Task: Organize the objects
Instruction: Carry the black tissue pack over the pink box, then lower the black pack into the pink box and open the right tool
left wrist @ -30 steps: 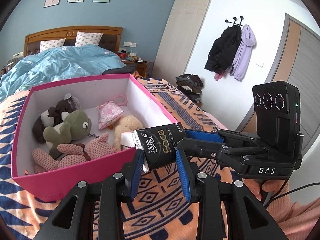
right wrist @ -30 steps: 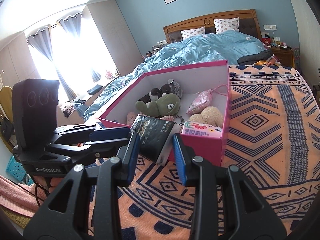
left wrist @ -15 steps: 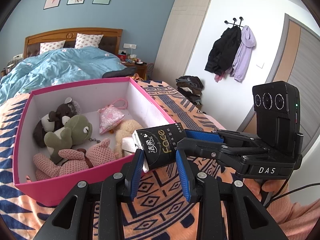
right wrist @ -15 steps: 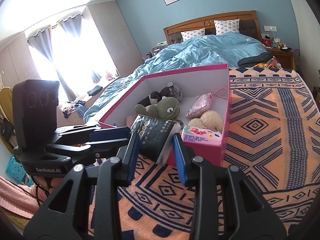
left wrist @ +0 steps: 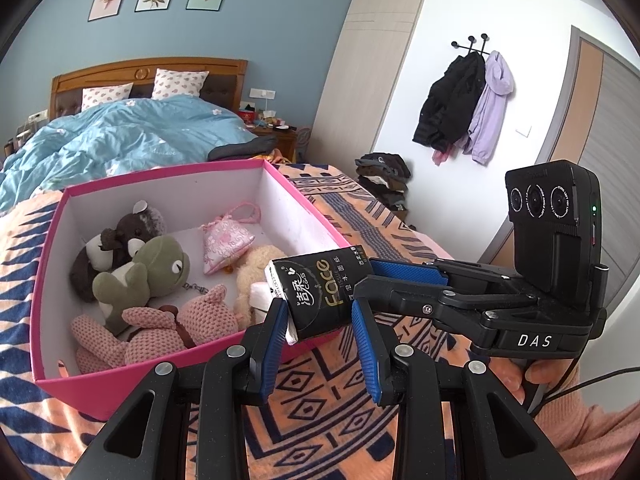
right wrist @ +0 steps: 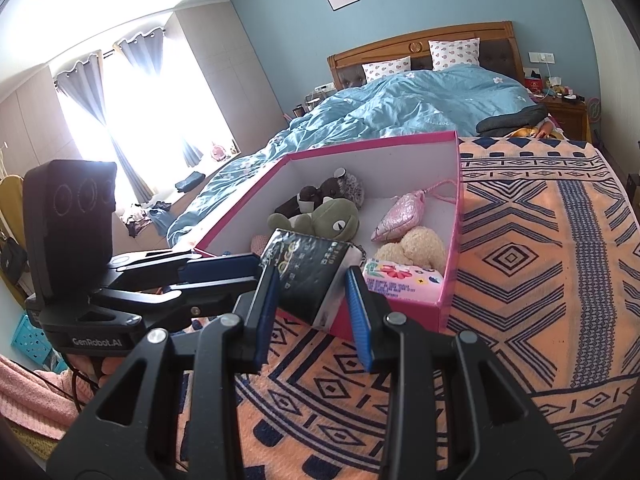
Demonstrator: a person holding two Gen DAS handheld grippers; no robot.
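**Tissue pack poised at rim of toy box**

While 2 hand-held grippers met over the near corner of an open pink cardboard box with white inside walls (left wrist: pixel 308 208), a black soft-plastic pack of facial tissues with gold lettering (left wrist: pixel 320 292) hung between them, just above the box's edge. The left gripper (left wrist: pixel 320 316) was clamped on the pack, 1 blue ribbed pad (left wrist: pixel 276 332) pressed against its white end, apparently to carry it over the wall rather than drag it across the patterned orange-and-navy woven blanket (right wrist: pixel 540 260) beneath. The right gripper (right wrist: pixel 312 300) bracketed the same pack with its jaws only part-way closed; whether its pads truly pressed the wrapper could not be told. Inside the box lay a green plush frog (left wrist: pixel 152 264), a dark brown plush animal (left wrist: pixel 120 236), a pink knitted soft toy (left wrist: pixel 160 328), a cream fleecy plush (right wrist: pixel 416 244), a pink satin drawstring pouch (left wrist: pixel 224 240) and a pink flowered tissue packet (right wrist: pixel 400 278), crowded toward the near side. The free floor space lay at the far end, which likely explained the high, tilted hold.
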